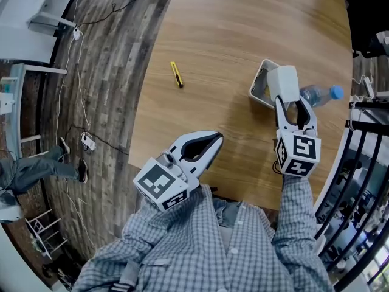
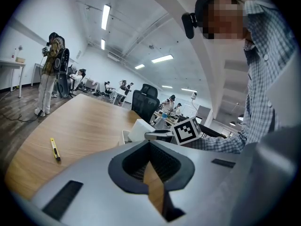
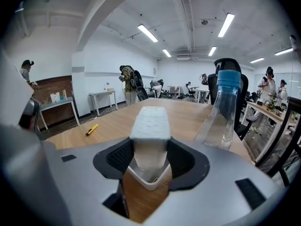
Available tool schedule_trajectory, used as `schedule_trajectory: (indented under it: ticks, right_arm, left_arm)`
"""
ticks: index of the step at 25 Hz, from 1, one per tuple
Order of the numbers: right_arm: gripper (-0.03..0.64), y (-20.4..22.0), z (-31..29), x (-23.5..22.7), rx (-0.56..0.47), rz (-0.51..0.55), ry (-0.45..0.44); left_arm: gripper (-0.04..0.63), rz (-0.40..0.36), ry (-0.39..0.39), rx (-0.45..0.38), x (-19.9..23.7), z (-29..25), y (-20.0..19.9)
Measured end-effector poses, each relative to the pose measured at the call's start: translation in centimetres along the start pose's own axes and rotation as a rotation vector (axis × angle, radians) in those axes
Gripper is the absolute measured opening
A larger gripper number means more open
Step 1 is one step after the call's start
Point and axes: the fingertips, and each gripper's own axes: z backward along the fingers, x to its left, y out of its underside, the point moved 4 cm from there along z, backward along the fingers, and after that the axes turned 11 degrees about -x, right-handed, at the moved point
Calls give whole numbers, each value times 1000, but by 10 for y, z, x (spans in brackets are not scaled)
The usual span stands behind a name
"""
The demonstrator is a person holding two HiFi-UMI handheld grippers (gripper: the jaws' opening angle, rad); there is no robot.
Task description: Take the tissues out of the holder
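My right gripper (image 1: 293,105) is shut on a white tissue pack (image 1: 284,81), its pads pressing both sides of the pack's near end (image 3: 149,126). The pack is tilted up, with its lower end just over the white rectangular holder (image 1: 260,85), whose rim (image 3: 148,180) shows under the jaws. My left gripper (image 1: 214,140) hangs shut and empty over the table near the person's chest, well to the left of the holder. In the left gripper view its closed jaws (image 2: 150,147) point toward the pack (image 2: 140,128) and holder (image 2: 126,136).
A clear water bottle with a blue cap (image 1: 319,94) lies right beside the holder and stands close on the right in the right gripper view (image 3: 221,112). A yellow utility knife (image 1: 177,74) lies farther left on the wooden table (image 1: 231,35). A black railing (image 1: 364,163) borders the right.
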Motion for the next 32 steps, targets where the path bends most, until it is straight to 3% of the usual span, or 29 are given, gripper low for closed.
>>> schedule_trajectory:
  ticks: [17,32]
  right_arm:
    - [227,-39,57,24,-90,25,52]
    - [227,-39,128,60,-110,17,103]
  left_arm:
    - [6,-60,40,-58,-4,35,-23]
    - [6,-118,118,-78,-17,71,-36]
